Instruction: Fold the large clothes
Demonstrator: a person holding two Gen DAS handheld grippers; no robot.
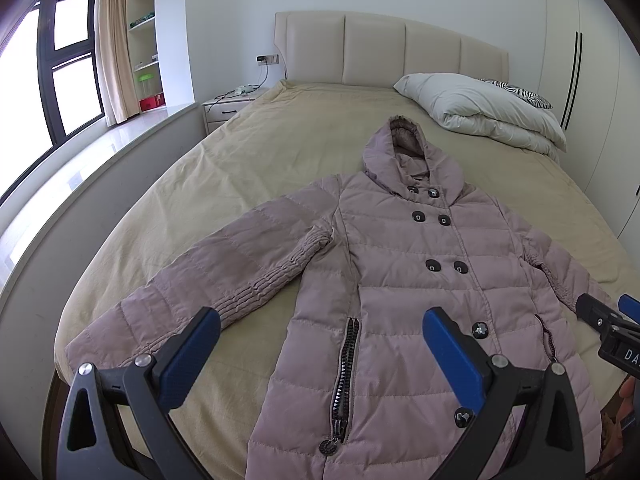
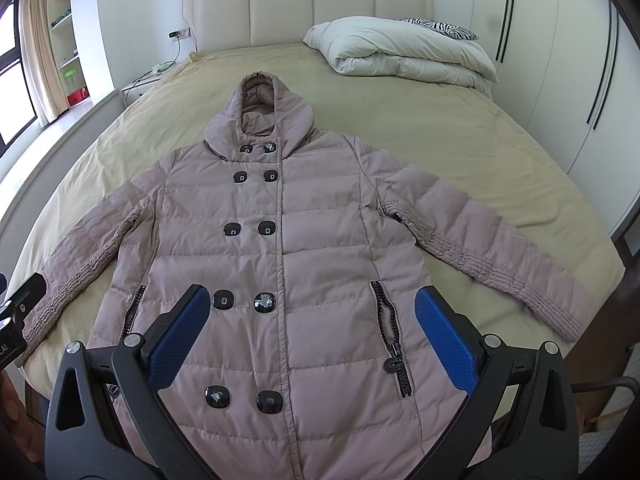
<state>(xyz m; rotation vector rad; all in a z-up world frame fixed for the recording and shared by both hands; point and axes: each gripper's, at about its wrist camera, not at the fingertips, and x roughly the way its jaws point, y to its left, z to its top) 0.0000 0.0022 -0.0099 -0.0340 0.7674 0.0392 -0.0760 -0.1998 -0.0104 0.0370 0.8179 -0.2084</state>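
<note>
A mauve quilted hooded coat (image 1: 404, 280) (image 2: 280, 248) lies flat, front up, on the bed, buttoned, hood toward the headboard, both sleeves spread outward. My left gripper (image 1: 320, 336) hovers open above the coat's lower left part, near the left pocket zipper (image 1: 344, 368). My right gripper (image 2: 312, 320) hovers open over the coat's lower front, between the black buttons (image 2: 224, 300) and the right pocket zipper (image 2: 390, 332). Neither holds anything. The right gripper's tip (image 1: 608, 316) shows at the left wrist view's right edge; the left gripper's tip (image 2: 20, 304) shows at the right wrist view's left edge.
The bed (image 1: 280, 140) has a tan cover and a cream padded headboard (image 2: 312, 8). A folded white duvet (image 2: 404, 50) and a zebra pillow (image 2: 436, 28) lie at the head right. A nightstand (image 1: 228, 108), shelves and a window stand left; wardrobe doors (image 2: 560, 80) stand right.
</note>
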